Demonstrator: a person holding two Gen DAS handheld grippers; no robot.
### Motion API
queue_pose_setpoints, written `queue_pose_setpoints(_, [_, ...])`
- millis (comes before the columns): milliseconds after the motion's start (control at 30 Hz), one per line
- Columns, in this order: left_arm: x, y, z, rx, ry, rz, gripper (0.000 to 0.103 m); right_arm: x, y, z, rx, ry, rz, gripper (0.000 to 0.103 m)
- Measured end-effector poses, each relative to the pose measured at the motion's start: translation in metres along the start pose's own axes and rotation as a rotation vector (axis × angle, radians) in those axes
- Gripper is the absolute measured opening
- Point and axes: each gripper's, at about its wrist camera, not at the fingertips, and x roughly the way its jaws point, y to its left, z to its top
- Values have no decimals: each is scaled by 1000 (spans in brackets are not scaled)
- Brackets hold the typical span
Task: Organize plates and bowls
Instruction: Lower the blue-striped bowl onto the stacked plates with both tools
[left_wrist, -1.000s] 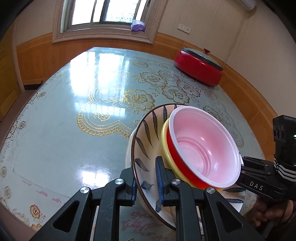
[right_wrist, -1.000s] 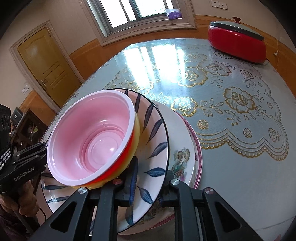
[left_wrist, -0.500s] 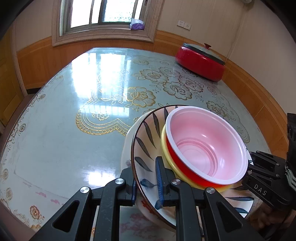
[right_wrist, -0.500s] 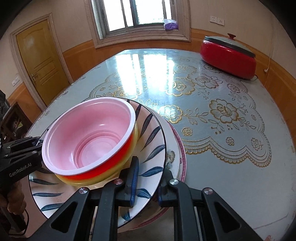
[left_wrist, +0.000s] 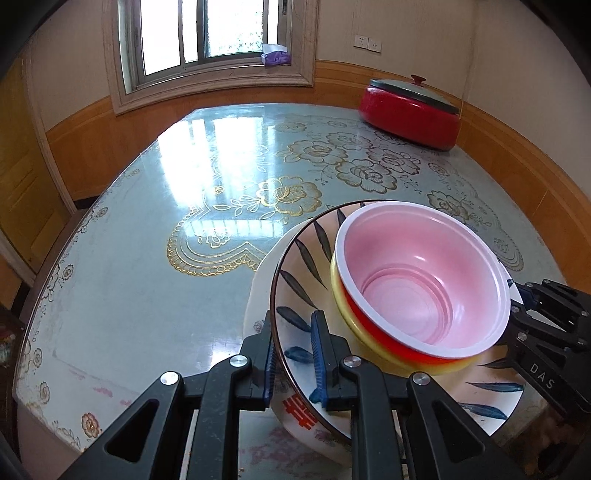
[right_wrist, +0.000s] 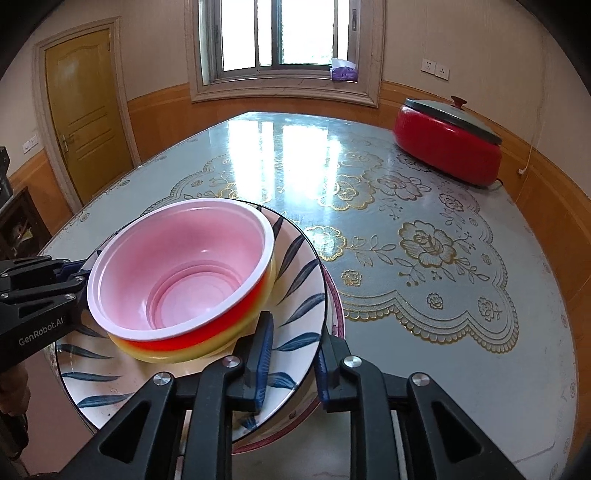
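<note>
Between the pads of the left hand-held gripper (left_wrist: 293, 360) sits the near rim of the leaf-patterned plate (left_wrist: 295, 291), clamped; the right hand-held gripper (right_wrist: 291, 356) grips its opposite rim. On that plate rests the pink bowl (left_wrist: 424, 280), nested in a red-yellow bowl (right_wrist: 207, 336). Under them lies a white plate (left_wrist: 258, 291), on the desk (left_wrist: 147, 258).

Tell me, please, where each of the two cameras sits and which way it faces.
Left wrist: on the left gripper, facing the window; its fingers pinch the white leaf-patterned plate; the right gripper shows opposite.
Right wrist: on the right gripper, pinching the plate's other rim; the left gripper shows.
Shared: pink plastic bowl, red lidded pot, glossy floral table.
</note>
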Motion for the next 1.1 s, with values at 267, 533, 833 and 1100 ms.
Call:
queue_pose_setpoints(267, [2,8,4,88,4,-98,22,-9,3,-8,177,17,-19,20])
queue_pose_setpoints(533, [0,16,5,158,12,-203,28,-26,23,-13,239,3,-188,17])
queue_pose_setpoints(833, [-4,21,3,212,3,-284,36,-33,39,-16,313,4,-307,16])
queue_pose_setpoints(1100, [-11,27,2,252,-17,-327,38,-37,48,-19,387,1,-343,18])
